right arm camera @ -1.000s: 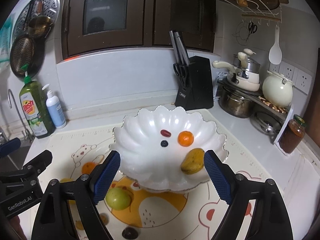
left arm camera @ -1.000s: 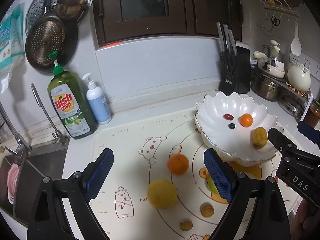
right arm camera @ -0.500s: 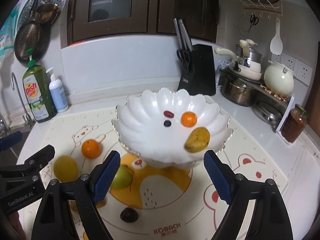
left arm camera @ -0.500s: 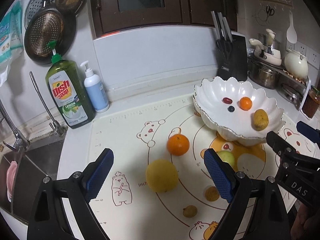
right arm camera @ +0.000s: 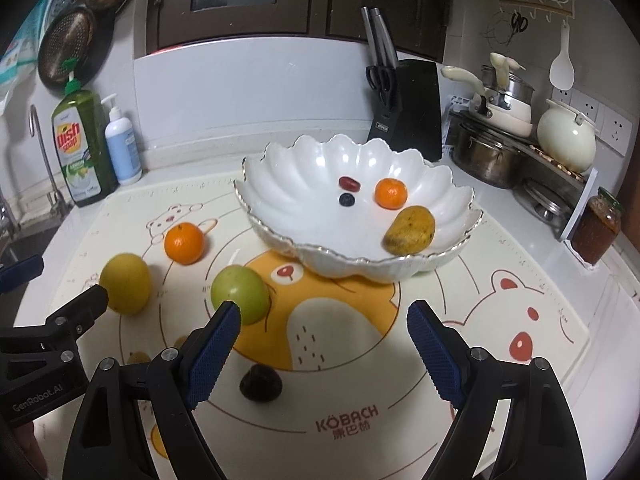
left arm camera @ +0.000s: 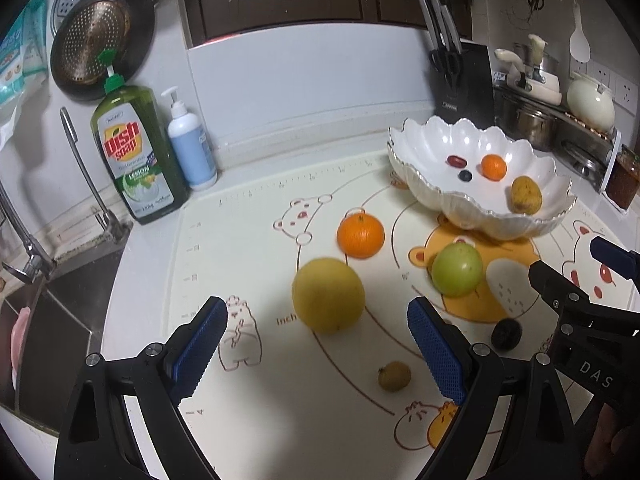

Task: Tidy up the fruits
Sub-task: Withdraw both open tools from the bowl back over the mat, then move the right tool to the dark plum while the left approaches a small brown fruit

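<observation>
At the far left stands a green dish soap bottle [left arm camera: 136, 152] by the sink, with a pump bottle [left arm camera: 191, 142] just beside it, both well clear of the printed mat [right arm camera: 460, 344] where the fruit lies.

The left gripper [left arm camera: 318, 344] hangs over the near left of the mat, released, jaws wide and nothing between them. The yellow round fruit [left arm camera: 328, 295] sits straight ahead of it, just beyond the fingertips and roughly centred in the gap; being round, it has no long axis to line up with. Just past it lies an orange [left arm camera: 361, 235], and near the right finger a small brownish fruit [left arm camera: 394, 376].

Further right, the green apple [right arm camera: 239, 299] rests on the mat in front of the bowl, close to the right gripper's [right arm camera: 324, 344] left finger rather than centred between its fingers. That gripper is also released and empty. A dark small fruit [right arm camera: 261, 382] lies near and slightly left of its centre line.

The white scalloped bowl [right arm camera: 280, 184] stands beyond the apple, towards the right, already holding a mandarin [right arm camera: 391, 193], a yellow-brown mango [right arm camera: 409, 230], a red date-like fruit [right arm camera: 349, 183] and a blueberry [right arm camera: 347, 199].

As I judge it, the left hand is nearer the yellow fruit, the right nearer the apple, which would need a shift leftward.
</observation>
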